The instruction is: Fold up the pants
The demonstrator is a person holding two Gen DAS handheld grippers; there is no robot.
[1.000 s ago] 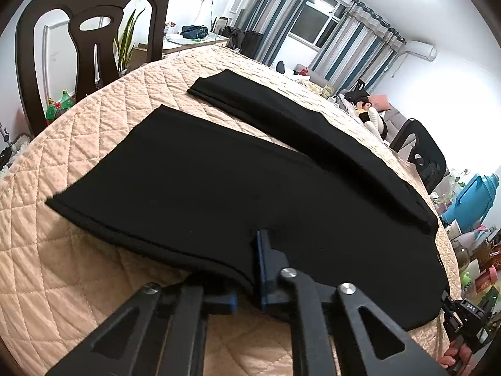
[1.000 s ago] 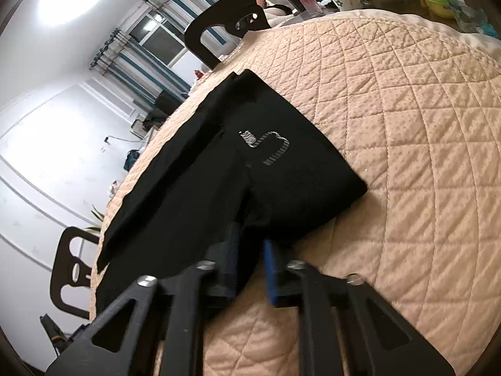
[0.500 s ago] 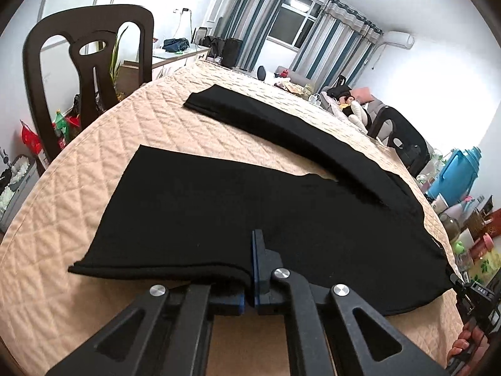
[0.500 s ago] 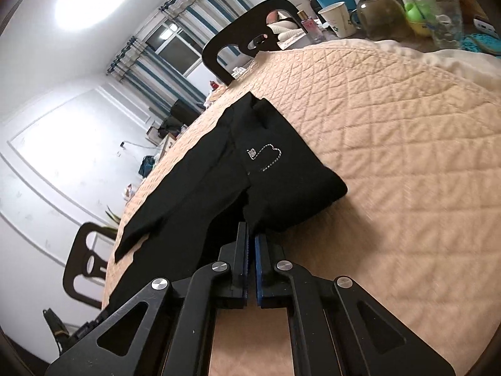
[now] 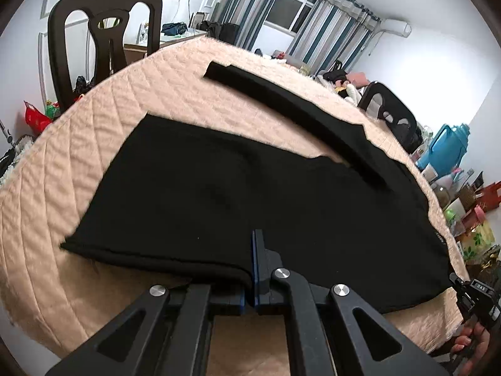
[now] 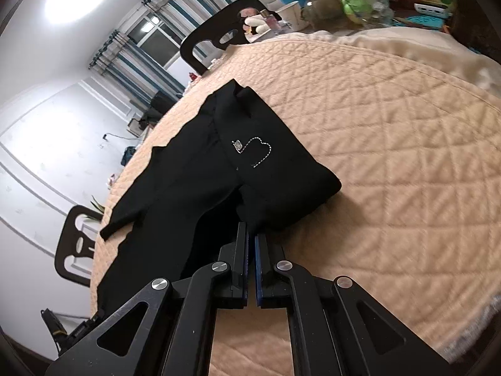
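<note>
Left wrist view is showing the left tool (image 5: 253, 269) clenching the near hem of the black pants (image 5: 238, 194), which are lying spread on the quilted desk (image 5: 47, 206). The right tool (image 6: 251, 263) is pinching the waist edge. The fabric is looking soft, light and limp, so edges are probably the best holds.

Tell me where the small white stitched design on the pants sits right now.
In the right wrist view, the stitched design sits mid-frame on the pants, near their waist end, ahead of the right gripper.
</note>
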